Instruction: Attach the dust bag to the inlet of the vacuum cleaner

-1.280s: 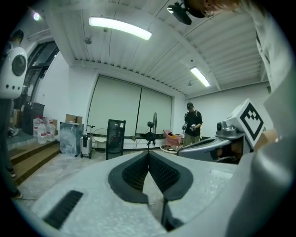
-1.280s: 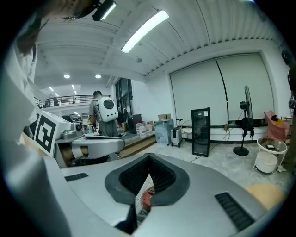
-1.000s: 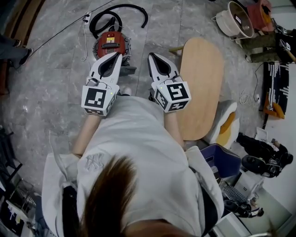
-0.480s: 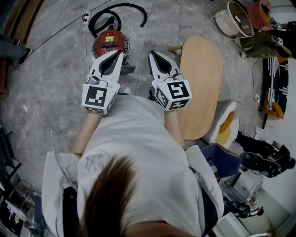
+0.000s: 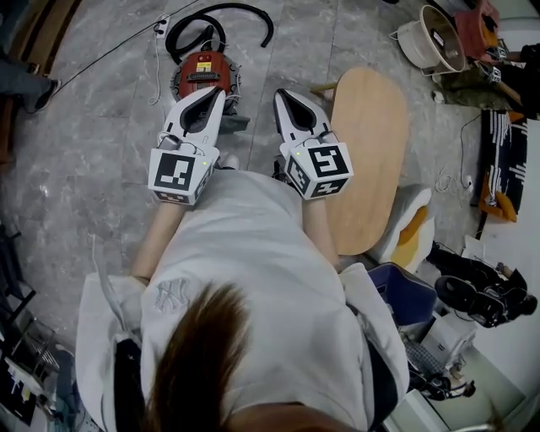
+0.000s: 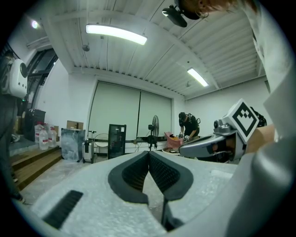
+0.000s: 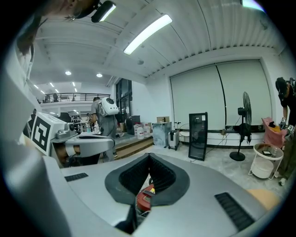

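Note:
The red canister vacuum cleaner (image 5: 202, 72) lies on the grey stone floor with its black hose (image 5: 221, 17) curled behind it. In the right gripper view a slice of its red body (image 7: 144, 199) shows through the gap below the jaws. I see no dust bag in any view. My left gripper (image 5: 221, 94) is held level just in front of the vacuum, over its near right corner, jaws shut and empty (image 6: 149, 153). My right gripper (image 5: 279, 94) hangs beside it to the right, tilted slightly down, also shut with nothing held (image 7: 149, 156).
An oval wooden table (image 5: 367, 152) stands close on the right, with a white and yellow cushion (image 5: 409, 228) beyond it. A white fan heater (image 5: 430, 38) sits at the top right. A power cord (image 5: 101, 59) runs across the floor to the left. A pedestal fan (image 7: 243, 115) and a black cabinet (image 7: 198, 134) stand far off.

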